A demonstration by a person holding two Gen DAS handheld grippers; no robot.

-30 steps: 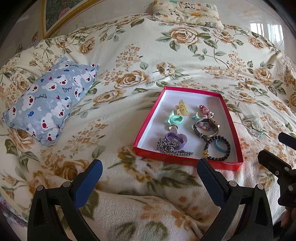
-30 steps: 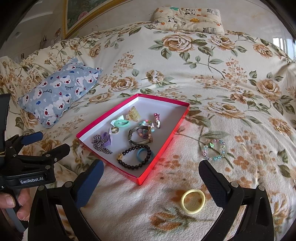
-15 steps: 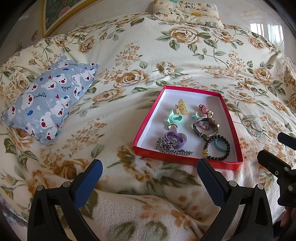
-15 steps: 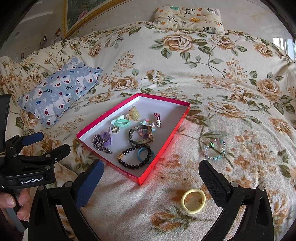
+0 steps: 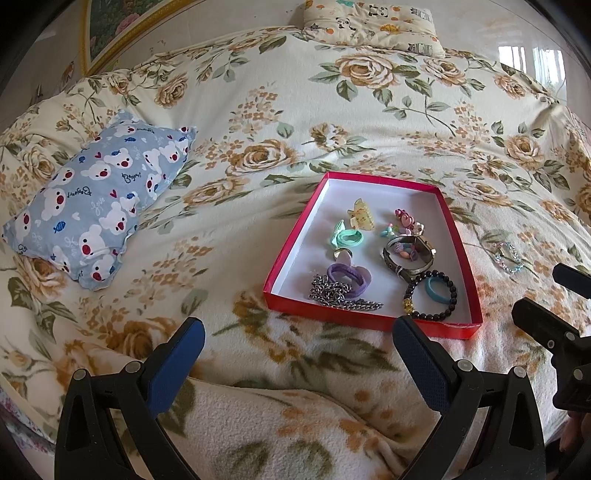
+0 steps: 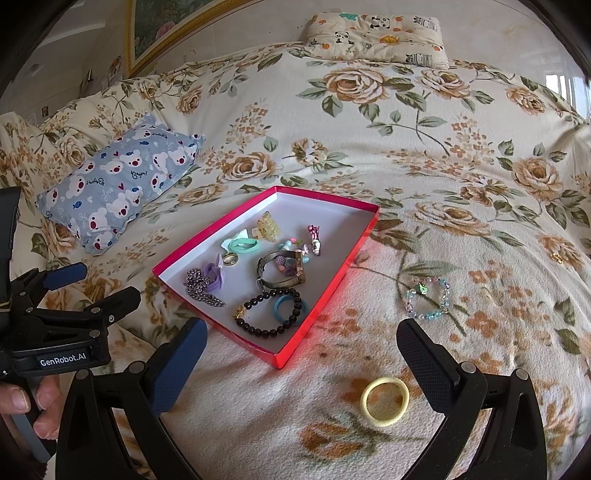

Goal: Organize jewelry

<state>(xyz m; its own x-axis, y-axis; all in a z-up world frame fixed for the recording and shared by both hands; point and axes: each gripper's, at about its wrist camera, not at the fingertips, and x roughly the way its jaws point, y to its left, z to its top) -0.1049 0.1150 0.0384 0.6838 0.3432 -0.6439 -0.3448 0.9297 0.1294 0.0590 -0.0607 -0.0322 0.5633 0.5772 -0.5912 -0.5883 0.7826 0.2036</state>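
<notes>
A red box lid with a white inside [image 5: 291, 240] [image 6: 332, 280] lies on the floral bed. It holds several pieces: a black bead bracelet [image 6: 269, 314], a chain [image 6: 201, 288], a watch [image 6: 282, 271], hair ties and clips. A yellow hair tie [image 6: 385, 400] lies on the blanket just in front of my right gripper [image 6: 299, 365], between its open fingers. A pastel bead bracelet [image 6: 426, 299] [image 5: 508, 258] lies right of the box. My left gripper [image 5: 295, 354] is open and empty, near the box's front edge.
A blue bear-print pillow [image 5: 92, 206] [image 6: 118, 181] lies at the left. A panda-print pillow [image 5: 373, 22] sits at the bed's far end. A small gold piece [image 6: 557, 258] lies on the blanket at the far right. A framed picture [image 6: 166, 29] hangs behind.
Both grippers have drifted only slightly; the view has barely shifted. Nothing was picked up or released.
</notes>
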